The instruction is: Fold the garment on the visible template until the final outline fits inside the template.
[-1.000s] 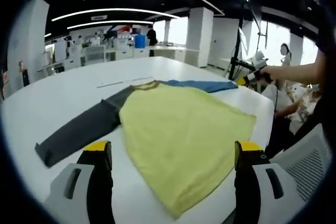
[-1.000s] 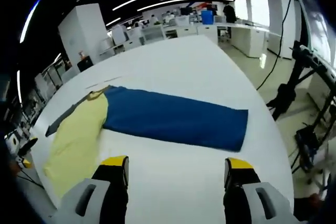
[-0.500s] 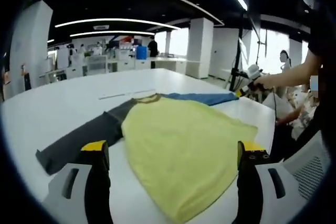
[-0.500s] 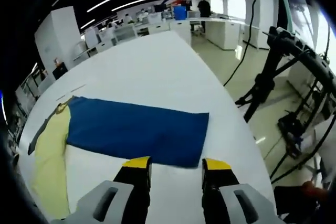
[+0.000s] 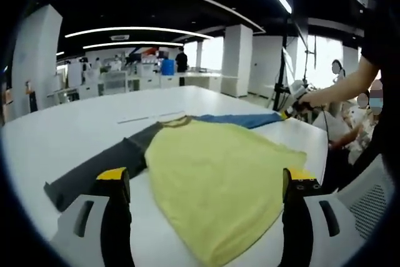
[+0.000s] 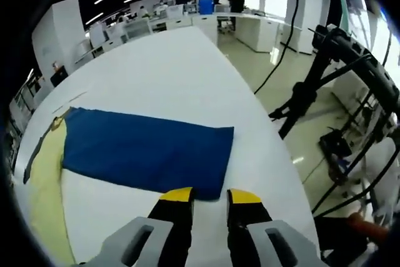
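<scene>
Now the right gripper (image 6: 209, 197) sits at the blue sleeve's (image 6: 144, 151) 5 o'clock corner, jaws nearly closed, probably pinching its cuff to fold. Left gripper (image 5: 203, 176) waits wide open, empty, over the yellow shirt (image 5: 219, 173).

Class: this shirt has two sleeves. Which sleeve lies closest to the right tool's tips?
The blue sleeve: its cuff end lies just ahead of the right tool. The dark grey sleeve stretches out on the opposite side of the yellow body.

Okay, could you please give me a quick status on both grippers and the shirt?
Left gripper open, above the yellow body. Right gripper nearly closed at the blue sleeve cuff edge, grip unconfirmed. Shirt flat, unfolded. Nothing in the way.
</scene>
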Demonstrator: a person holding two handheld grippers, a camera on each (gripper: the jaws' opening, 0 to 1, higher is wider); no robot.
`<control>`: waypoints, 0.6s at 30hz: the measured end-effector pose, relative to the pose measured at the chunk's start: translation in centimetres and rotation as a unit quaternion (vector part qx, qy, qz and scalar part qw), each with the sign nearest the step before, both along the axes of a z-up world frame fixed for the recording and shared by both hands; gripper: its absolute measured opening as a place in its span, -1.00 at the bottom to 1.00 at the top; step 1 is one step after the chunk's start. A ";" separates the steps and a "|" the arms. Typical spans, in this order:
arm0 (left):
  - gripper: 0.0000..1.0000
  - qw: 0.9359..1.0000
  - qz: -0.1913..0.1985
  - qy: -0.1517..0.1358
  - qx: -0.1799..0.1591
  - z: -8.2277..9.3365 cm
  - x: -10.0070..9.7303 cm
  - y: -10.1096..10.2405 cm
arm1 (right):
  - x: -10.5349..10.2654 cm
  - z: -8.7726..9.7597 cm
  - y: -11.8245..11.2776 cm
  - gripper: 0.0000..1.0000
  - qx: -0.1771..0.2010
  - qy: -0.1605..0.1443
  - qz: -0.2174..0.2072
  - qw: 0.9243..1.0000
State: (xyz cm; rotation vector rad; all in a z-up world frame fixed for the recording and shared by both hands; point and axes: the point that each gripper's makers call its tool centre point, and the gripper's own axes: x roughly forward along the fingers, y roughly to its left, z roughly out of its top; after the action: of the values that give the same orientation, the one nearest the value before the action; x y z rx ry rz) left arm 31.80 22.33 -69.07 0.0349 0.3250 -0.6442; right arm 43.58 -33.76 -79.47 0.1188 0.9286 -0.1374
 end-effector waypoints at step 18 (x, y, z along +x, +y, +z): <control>0.98 1.000 -0.013 0.003 0.027 -1.1 -0.1 0.6 | -1.3 0.7 0.9 -0.90 -0.008 0.006 -0.029 1.000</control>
State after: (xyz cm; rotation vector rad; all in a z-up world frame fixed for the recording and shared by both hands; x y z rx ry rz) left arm 31.67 22.96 -70.14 0.0883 0.3484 -0.6614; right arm 42.32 -32.90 -78.82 0.1300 0.9357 -0.1985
